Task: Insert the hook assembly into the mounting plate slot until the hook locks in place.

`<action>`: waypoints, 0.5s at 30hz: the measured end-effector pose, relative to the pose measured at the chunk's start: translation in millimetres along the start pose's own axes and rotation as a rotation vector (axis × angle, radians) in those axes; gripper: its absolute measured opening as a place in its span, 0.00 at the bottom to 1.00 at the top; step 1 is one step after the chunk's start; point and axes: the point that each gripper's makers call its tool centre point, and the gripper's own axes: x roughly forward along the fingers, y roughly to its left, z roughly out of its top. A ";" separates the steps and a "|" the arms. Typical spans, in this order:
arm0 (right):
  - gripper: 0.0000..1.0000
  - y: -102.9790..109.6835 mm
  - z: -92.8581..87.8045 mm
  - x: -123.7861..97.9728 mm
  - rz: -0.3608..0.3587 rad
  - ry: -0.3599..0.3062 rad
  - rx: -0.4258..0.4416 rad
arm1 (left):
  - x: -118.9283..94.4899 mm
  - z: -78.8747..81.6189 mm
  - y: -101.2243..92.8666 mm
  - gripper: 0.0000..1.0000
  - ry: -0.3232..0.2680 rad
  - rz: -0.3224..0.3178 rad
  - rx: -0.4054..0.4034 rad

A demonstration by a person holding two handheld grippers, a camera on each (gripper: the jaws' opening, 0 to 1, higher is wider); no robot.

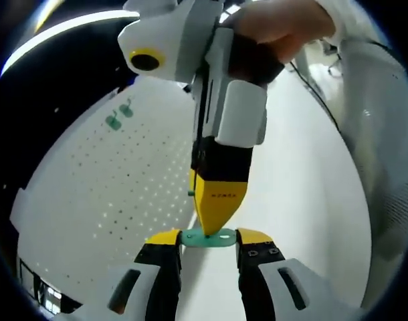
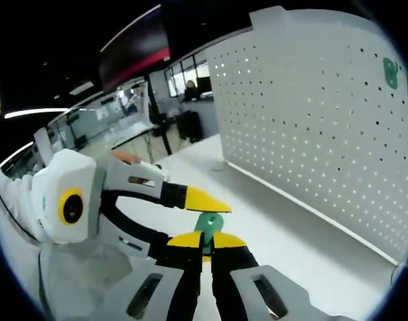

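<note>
Hook assembly (image 1: 209, 237) between left hand-held gripper (image 1: 209, 242) jaws.

We're in a big open-plan office or lab space: a white table (image 2: 284, 221) carries an upright white perforated pegboard (image 2: 311, 114), and behind it we see rows of desks (image 2: 127, 134) with dark monitors, a seated person (image 2: 190, 87) far back, large windows (image 2: 184, 70) and long strip lights (image 2: 37, 112) on a dark ceiling
</note>
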 end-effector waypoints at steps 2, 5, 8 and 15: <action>0.01 -0.3 0.3 0.0 0.000 -0.003 0.012 | -0.3 0.0 0.5 0.32 0.001 0.002 0.000; 0.01 -0.9 1.3 0.0 0.001 -0.008 0.031 | -0.7 0.2 1.8 0.32 0.000 0.007 -0.001; 0.01 -1.0 2.3 0.5 -0.001 -0.012 0.050 | -1.0 -0.1 2.7 0.32 0.000 0.011 -0.004; 0.01 -0.7 4.0 -0.3 -0.005 -0.022 0.053 | -1.7 0.6 5.0 0.33 -0.006 0.020 -0.031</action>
